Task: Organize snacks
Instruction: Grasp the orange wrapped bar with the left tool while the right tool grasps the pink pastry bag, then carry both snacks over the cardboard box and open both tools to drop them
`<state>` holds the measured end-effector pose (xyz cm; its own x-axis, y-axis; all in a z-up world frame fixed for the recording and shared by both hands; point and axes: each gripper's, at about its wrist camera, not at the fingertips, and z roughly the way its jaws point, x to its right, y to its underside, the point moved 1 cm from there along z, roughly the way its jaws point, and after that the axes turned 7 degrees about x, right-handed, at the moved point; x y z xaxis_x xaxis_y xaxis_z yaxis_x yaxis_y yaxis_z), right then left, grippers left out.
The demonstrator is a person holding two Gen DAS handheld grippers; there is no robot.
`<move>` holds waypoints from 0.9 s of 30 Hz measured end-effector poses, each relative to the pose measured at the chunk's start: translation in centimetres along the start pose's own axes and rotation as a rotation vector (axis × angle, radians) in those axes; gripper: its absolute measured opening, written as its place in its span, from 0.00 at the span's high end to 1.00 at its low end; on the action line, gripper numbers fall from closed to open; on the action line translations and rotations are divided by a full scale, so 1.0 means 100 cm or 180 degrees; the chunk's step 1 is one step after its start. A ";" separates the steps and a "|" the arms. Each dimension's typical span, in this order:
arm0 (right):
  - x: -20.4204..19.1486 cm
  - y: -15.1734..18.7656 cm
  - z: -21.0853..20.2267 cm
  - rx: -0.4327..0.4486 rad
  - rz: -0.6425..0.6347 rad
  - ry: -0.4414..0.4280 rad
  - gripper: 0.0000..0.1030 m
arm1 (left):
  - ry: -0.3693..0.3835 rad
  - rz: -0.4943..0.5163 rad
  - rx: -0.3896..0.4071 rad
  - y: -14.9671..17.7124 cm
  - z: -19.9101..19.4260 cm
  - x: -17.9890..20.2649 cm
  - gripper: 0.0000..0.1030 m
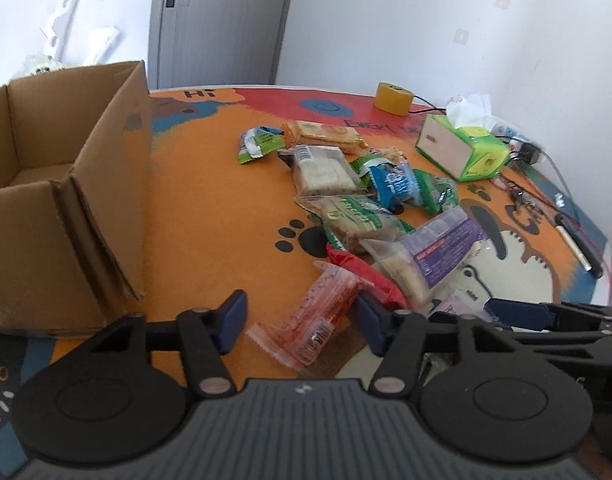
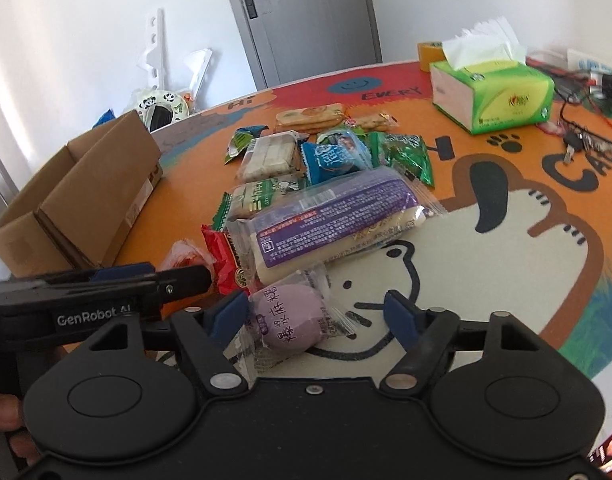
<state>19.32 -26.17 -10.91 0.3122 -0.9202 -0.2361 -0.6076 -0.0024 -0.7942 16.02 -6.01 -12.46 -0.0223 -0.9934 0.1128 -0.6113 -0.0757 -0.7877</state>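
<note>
Looking along the left gripper (image 1: 302, 322), we see its jaws apart w/ a clear red-orange snack packet (image 1: 309, 320) lying flat on the mat betw. the blue pads; the right pad looks to be touching or just beside the packet's edge, the left pad (image 1: 232, 320) is apart from it. Nothing is lifted.

The right gripper (image 2: 315, 314) is likewise spread wide, w/ a round purple mochi pack (image 2: 288, 318) sitting betw. its pads. The left-side pad is right at the wrapper; the right-side pad (image 2: 399, 314) stands clear. The pack rests on the mat.

The rest of the snacks lie in a loose pile toward the middle of the cartoon table mat (image 1: 210, 208): a long purple-label pack (image 2: 333, 220) just beyond the mochi, a red pack (image 2: 222, 256) partly under it, a blue pack (image 2: 331, 160), green packs (image 2: 405, 152), a clear pack of white bars (image 2: 270, 156) and cracker packs (image 2: 309, 116) at the far side.

An open cardboard box (image 1: 62, 200) stands on the left part of the mat, well apart from the pile; we can't see its whole floor. A green tissue box (image 2: 493, 96) & a yellow tape roll (image 1: 393, 98) sit at the far right, near some cables.
</note>
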 end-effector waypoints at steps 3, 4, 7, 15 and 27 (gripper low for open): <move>-0.004 0.002 0.000 0.0034 -0.0081 -0.0005 0.51 | 0.0018 -0.0031 0.0004 0.000 -0.002 0.000 0.74; -0.005 0.002 -0.001 0.0042 -0.0084 -0.0015 0.55 | 0.0036 -0.0040 0.0006 0.001 -0.003 0.000 0.78; -0.004 0.002 -0.003 0.0044 -0.0006 -0.0093 0.63 | 0.0134 -0.0117 0.0014 0.001 -0.008 -0.002 0.82; -0.004 0.001 -0.015 0.0123 0.0096 -0.0126 0.67 | 0.0180 -0.0160 0.0174 -0.002 -0.032 -0.003 0.83; -0.025 -0.015 -0.033 0.0329 0.0092 -0.0246 0.67 | 0.0136 -0.0246 0.0533 -0.019 -0.078 -0.012 0.83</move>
<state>17.08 -25.10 -7.25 0.3534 -0.8864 -0.2991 -0.5400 0.0678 -0.8389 11.05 -3.99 -6.44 -0.0162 -0.9797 0.1997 -0.4723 -0.1685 -0.8652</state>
